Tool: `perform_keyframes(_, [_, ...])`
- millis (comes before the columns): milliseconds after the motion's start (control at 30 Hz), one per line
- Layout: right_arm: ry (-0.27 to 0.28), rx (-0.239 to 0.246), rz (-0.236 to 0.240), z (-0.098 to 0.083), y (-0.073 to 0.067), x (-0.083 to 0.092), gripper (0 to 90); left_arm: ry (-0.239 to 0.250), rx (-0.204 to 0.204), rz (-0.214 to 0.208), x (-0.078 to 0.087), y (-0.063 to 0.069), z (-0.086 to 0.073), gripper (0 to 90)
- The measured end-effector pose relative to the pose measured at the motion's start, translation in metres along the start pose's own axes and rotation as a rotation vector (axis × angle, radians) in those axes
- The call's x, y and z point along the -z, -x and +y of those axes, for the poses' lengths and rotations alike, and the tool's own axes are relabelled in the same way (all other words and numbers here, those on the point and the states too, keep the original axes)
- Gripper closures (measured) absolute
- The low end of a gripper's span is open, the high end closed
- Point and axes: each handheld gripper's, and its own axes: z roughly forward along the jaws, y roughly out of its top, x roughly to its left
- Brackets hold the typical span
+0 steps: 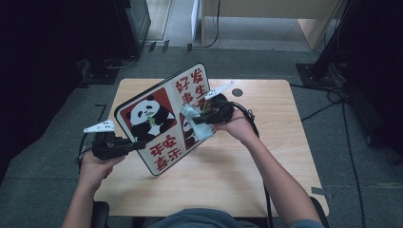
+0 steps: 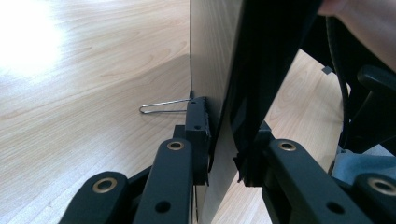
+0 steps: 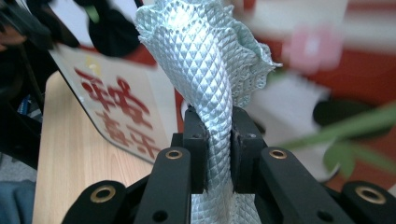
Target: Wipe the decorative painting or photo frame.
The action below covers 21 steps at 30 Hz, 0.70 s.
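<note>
- Board (image 1: 159, 121): flat, rigid, rounded corners, glossy panda print with red characters; held tilted above wooden table (image 1: 266, 156), left gripper (image 1: 135, 145) clamped on its edge
- Cloth (image 3: 212, 84): pale green, diamond-embossed, bunched; pinched in right gripper (image 1: 197, 118) against board face
- Print blurred in right gripper view

Colours and patterns: board, cloth, surface

Flat rectangular panda sign board (image 1: 161, 123): white ground, red panels with black-and-white pandas, red characters, dark rim; plain grey-beige back. Pale mint-green cloth (image 3: 210, 79): embossed diamond-grid weave, slight sheen. Light wooden surface (image 1: 266, 156): pale blond, fine grain. Both claws black, brass-coloured rivets.
</note>
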Motion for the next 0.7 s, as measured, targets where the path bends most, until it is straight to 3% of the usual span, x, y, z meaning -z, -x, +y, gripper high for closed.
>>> perform_keyframes(167, [0.013, 0.046, -0.020, 0.041, -0.011, 0.016, 79.9, 0.001, 0.001, 0.000, 0.000, 0.000, 0.000, 78.1])
perform_keyframes(200, [0.013, 0.046, -0.020, 0.041, -0.011, 0.016, 79.9, 0.001, 0.001, 0.000, 0.000, 0.000, 0.000, 78.1])
perform_keyframes(233, [0.018, 0.064, -0.028, 0.054, -0.015, 0.020, 79.8, 0.000, 0.001, -0.001, 0.000, 0.000, 0.000, 78.1])
perform_keyframes(333, [0.028, 0.074, -0.031, 0.065, -0.018, 0.024, 79.8, 0.000, 0.000, -0.001, 0.000, 0.000, 0.000, 78.1])
perform_keyframes(367, [0.041, 0.086, -0.033, 0.078, -0.023, 0.028, 79.8, 0.000, 0.001, -0.002, 0.000, 0.000, 0.000, 78.0])
perform_keyframes(700, [0.072, 0.119, -0.048, 0.109, -0.032, 0.030, 79.5, 0.001, 0.000, -0.005, 0.000, -0.001, 0.000, 78.1])
